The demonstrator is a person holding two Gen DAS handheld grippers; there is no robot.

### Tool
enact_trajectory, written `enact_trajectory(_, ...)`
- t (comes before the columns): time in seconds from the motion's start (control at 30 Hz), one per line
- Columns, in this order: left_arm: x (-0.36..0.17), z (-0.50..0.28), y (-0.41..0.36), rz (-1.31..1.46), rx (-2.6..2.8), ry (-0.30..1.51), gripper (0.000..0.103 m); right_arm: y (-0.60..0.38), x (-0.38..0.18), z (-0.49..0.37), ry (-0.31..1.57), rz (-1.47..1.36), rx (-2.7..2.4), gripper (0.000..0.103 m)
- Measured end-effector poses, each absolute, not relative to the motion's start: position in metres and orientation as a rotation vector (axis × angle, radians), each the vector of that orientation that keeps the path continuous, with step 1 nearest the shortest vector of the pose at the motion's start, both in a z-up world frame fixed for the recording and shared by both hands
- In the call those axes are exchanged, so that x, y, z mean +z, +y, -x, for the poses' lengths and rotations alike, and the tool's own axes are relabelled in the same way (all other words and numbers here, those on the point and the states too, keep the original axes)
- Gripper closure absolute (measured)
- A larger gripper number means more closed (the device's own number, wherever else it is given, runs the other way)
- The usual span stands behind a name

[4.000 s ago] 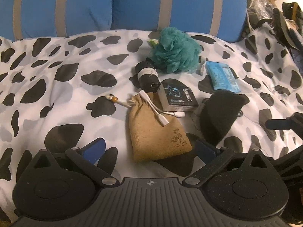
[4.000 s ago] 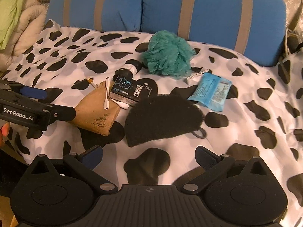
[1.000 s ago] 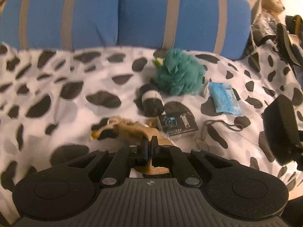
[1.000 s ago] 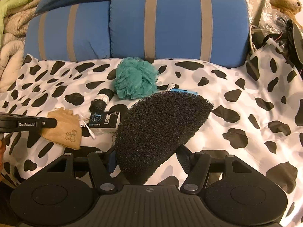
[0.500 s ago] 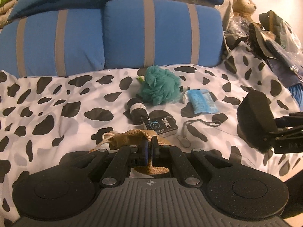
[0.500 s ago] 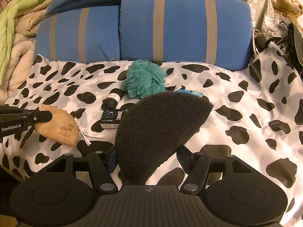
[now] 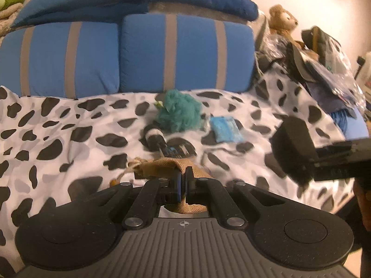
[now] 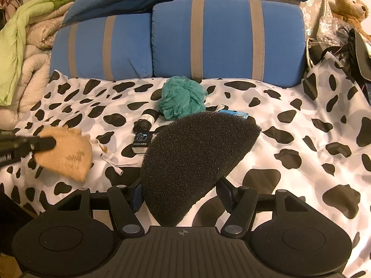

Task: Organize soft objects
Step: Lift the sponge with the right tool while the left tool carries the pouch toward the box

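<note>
The left tongs (image 7: 182,180) are seen pinched nearly together on the tan burlap pouch (image 7: 167,165), which is held clear of the cow-print blanket (image 7: 69,125); in the right wrist view the same pouch (image 8: 67,153) is seen raised at the far left, its drawstring hanging beside it. The right tongs (image 8: 182,193) are closed partway around the black foam sponge (image 8: 197,159), a half-round piece that is gripped at its lower end and stands up in front of the camera; in the left wrist view this sponge (image 7: 293,148) is seen lifted at the right.

The teal bath pouf (image 8: 182,99) lies on the blanket just in front of the blue striped pillows (image 8: 208,39). Just below and to the left of the pouf a small black-and-white roll (image 8: 145,124) is seen, and below that a small dark box (image 8: 141,140). To the right of the pouf lies a light blue packet (image 7: 225,128), largely hidden by the sponge in the right wrist view. A white cable (image 8: 116,163) lies on the blanket well below and to the left of the pouf, between the pouch and the sponge. A brown teddy bear (image 8: 349,2) sits far up and to the right of the pouf, beyond the pillows.
</note>
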State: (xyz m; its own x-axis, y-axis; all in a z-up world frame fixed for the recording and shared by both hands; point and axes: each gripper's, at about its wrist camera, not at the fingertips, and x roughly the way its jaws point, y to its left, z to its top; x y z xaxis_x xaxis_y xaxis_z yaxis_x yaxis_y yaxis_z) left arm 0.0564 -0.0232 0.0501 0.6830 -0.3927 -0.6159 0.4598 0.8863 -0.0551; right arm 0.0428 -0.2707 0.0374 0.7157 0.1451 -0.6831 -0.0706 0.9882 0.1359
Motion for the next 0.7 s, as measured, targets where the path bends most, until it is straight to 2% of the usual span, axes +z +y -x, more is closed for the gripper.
enact_trajectory(0.7, 0.036, 0.008, -0.022, -0.101, -0.533, 0.835, 0.100, -0.241, 0.033, 0.023, 0.893, -0.097, 0.259, 0.037)
